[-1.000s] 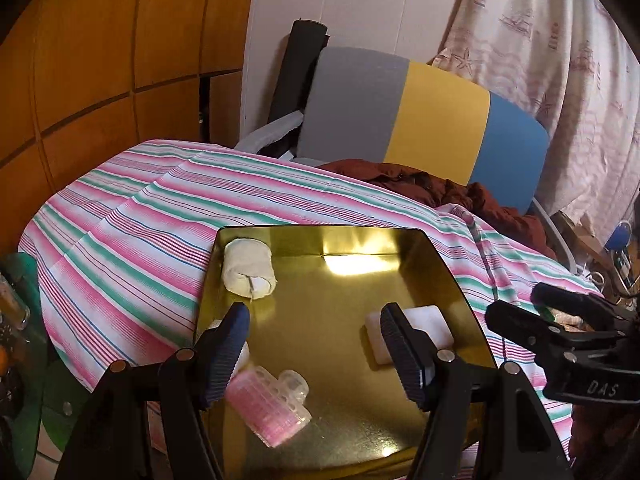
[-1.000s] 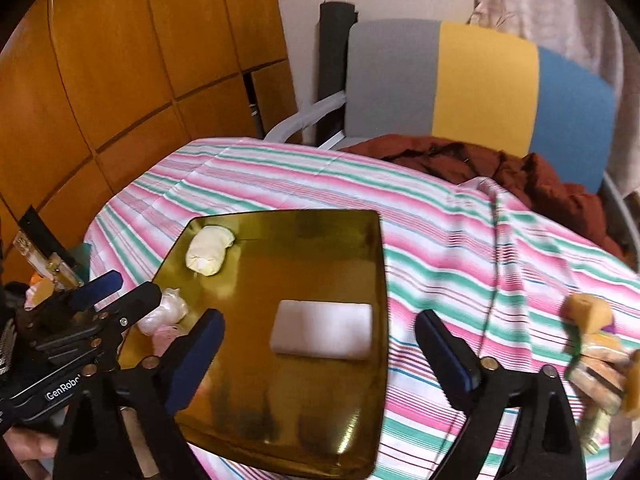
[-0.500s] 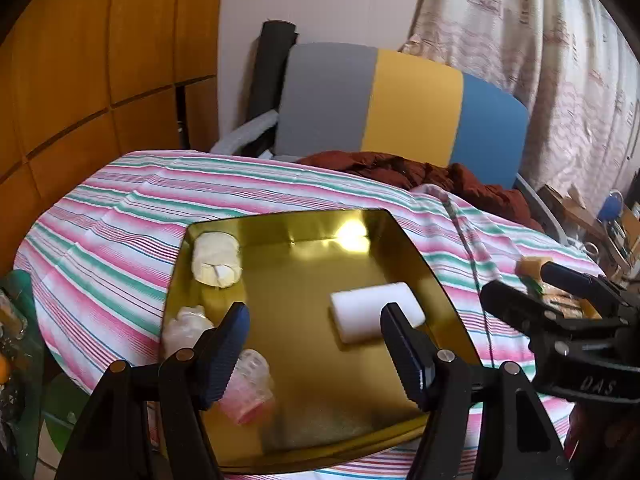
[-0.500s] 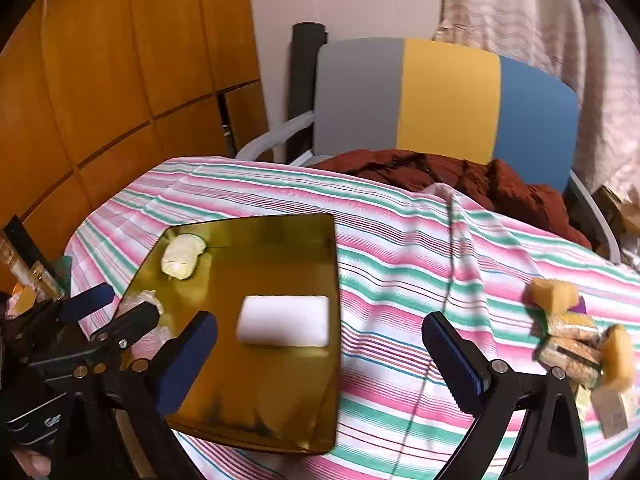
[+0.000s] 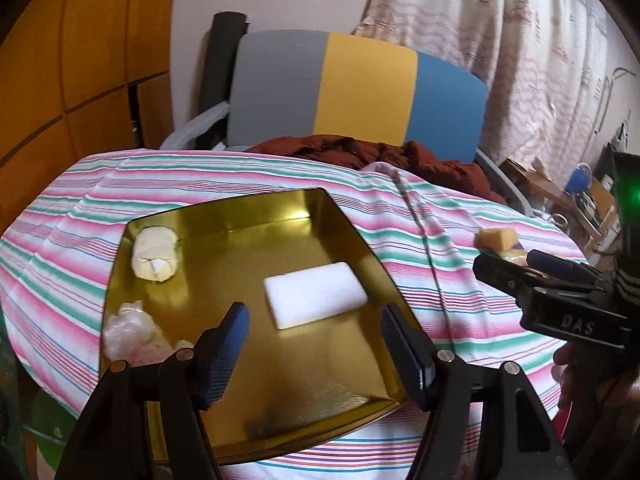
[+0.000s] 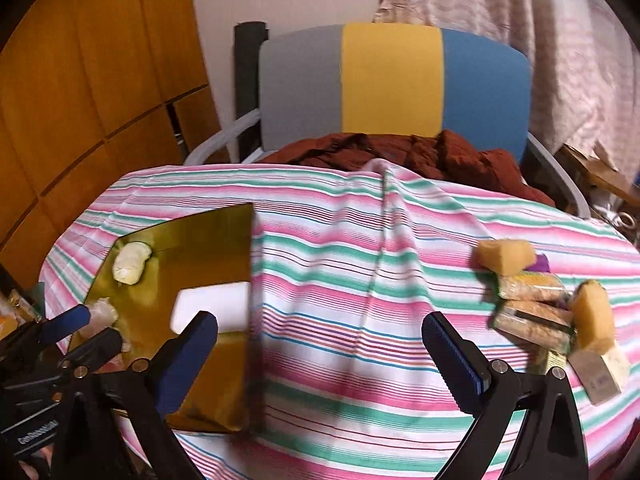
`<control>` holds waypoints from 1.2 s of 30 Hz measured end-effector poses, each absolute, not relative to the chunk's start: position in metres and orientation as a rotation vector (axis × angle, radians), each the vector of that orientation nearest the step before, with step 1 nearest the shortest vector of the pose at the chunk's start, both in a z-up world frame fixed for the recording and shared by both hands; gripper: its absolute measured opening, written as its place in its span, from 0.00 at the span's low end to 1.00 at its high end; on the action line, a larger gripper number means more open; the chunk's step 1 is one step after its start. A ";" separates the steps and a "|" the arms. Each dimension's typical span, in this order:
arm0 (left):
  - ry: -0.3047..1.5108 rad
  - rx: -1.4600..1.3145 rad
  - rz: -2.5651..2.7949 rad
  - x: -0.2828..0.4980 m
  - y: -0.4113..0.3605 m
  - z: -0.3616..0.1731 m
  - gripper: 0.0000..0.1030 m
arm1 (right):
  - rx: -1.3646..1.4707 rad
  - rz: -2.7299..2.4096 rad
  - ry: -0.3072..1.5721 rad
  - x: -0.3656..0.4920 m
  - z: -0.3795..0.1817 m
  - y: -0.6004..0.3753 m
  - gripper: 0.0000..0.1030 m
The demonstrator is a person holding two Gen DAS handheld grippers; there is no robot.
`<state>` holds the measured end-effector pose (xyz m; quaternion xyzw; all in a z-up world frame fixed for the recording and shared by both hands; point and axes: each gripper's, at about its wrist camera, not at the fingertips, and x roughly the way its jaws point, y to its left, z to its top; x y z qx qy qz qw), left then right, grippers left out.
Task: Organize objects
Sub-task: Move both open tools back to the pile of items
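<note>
A gold tray (image 5: pixel 288 396) (image 6: pixel 216 232) lies on the striped tablecloth. It holds a white block (image 5: pixel 314 294) (image 6: pixel 212 308), a cream roll (image 5: pixel 154 254) (image 6: pixel 130 267) and a clear plastic bundle (image 5: pixel 128 328). My left gripper (image 5: pixel 314 354) hovers open over the tray's near half, nothing between its fingers. My right gripper (image 6: pixel 320 360) is open above bare cloth between the tray and a pile at the right: yellow sponges (image 6: pixel 506 256), wrapped packets (image 6: pixel 532 304) and a white tagged piece (image 6: pixel 600 372). One yellow sponge (image 5: pixel 496 238) shows in the left wrist view too.
A grey, yellow and blue chair (image 6: pixel 394 84) stands behind the table with a dark red cloth (image 6: pixel 400 152) on its seat. Wooden panels (image 6: pixel 80 80) fill the left, a curtain (image 5: pixel 520 40) the right. Clutter sits on the floor at far right (image 5: pixel 580 196).
Both grippers have swung to the right. The right gripper left the tray and now faces open cloth with the sponge pile nearer. The pink curler has dropped out of the left view.
</note>
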<state>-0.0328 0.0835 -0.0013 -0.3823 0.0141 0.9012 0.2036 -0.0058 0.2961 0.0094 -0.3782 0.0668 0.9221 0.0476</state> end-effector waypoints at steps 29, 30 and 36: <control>0.133 -1.112 2.138 -0.042 0.243 -0.002 0.67 | -0.963 2.359 0.726 0.060 -0.013 0.593 1.00; 0.124 -1.130 2.122 -0.046 0.253 -0.004 0.67 | -0.940 2.369 0.732 0.062 -0.010 0.593 1.00; 0.051 -1.234 2.047 -0.072 0.298 -0.013 0.68 | -0.960 2.382 0.737 0.060 -0.013 0.589 1.00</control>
